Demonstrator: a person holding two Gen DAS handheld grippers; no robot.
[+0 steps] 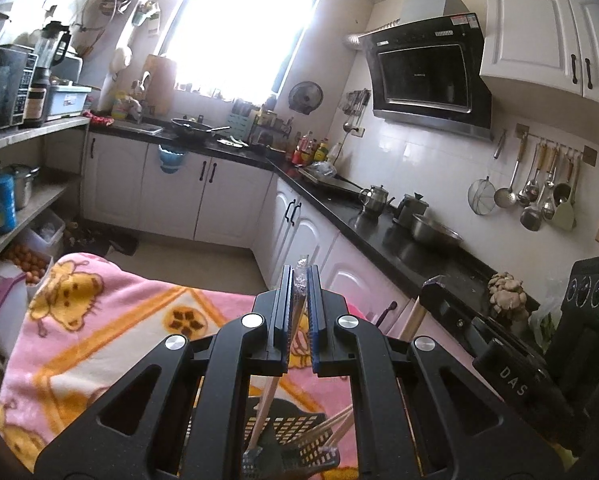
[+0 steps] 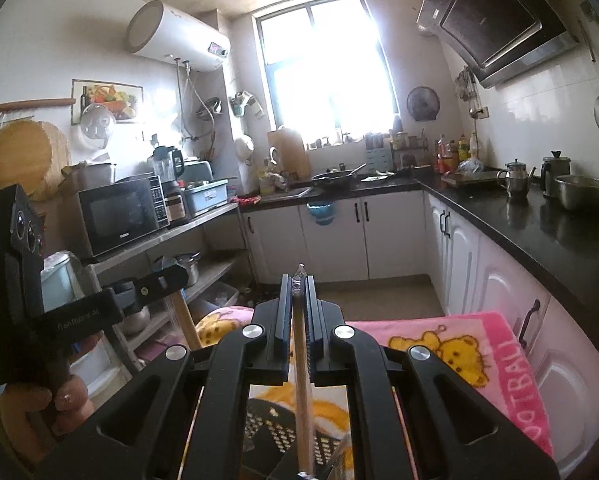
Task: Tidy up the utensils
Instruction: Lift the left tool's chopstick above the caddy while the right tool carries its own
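Two tools, both clenched: my left tool [image 1: 299, 280] grips a plastic-wrapped pair of chopsticks [image 1: 298, 300], and my right tool [image 2: 298, 286] grips another wrapped chopstick pair [image 2: 301, 360]. Each pair runs back beneath its tool toward a black perforated basket [image 1: 295, 436] holding more chopsticks, on the pink blanket [image 1: 99, 320] below.

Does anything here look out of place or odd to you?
Nothing looks spilled or broken. The one oddity: each gripper, left and right, has its jaws closed on plastic-wrapped chopsticks held well above the black slotted basket on the pink blanket, where a few more chopsticks lie slanted.
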